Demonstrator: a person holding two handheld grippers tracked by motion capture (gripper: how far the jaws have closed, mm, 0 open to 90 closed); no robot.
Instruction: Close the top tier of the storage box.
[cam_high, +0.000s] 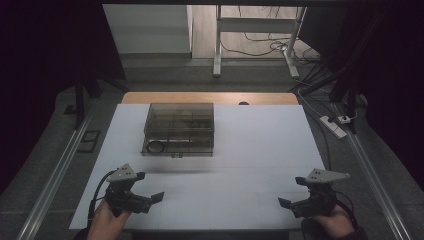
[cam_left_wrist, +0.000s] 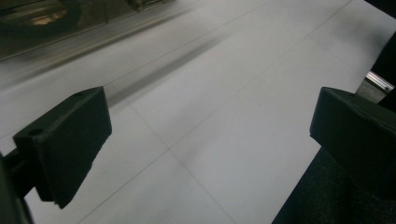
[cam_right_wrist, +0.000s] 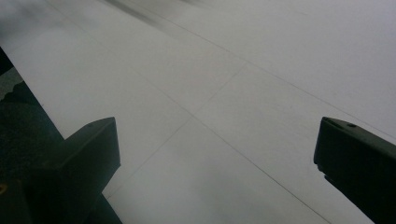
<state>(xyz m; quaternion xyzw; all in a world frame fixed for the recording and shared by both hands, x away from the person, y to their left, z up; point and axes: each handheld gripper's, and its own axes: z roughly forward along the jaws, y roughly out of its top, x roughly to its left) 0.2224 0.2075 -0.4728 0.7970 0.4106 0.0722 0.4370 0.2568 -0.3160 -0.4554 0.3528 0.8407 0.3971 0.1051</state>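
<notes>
A smoky see-through compartment box (cam_high: 179, 128) with a closed lid sits on the white table (cam_high: 240, 165), left of centre toward the back; small items show dimly inside. My left gripper (cam_high: 148, 186) is held near the front left edge, jaws wide apart with nothing between them. My right gripper (cam_high: 292, 191) hovers near the front right edge, also open and empty. In the left gripper view the box's edge (cam_left_wrist: 42, 23) lies blurred at the top left beyond the left gripper (cam_left_wrist: 210, 140). Bare table surface lies between the jaws of the right gripper (cam_right_wrist: 215, 158).
A wooden strip (cam_high: 210, 98) borders the table's far edge. Metal rails (cam_high: 55, 170) run along both sides. Beyond stand a desk frame (cam_high: 218, 45), cables and a power strip (cam_high: 334, 126) on the floor.
</notes>
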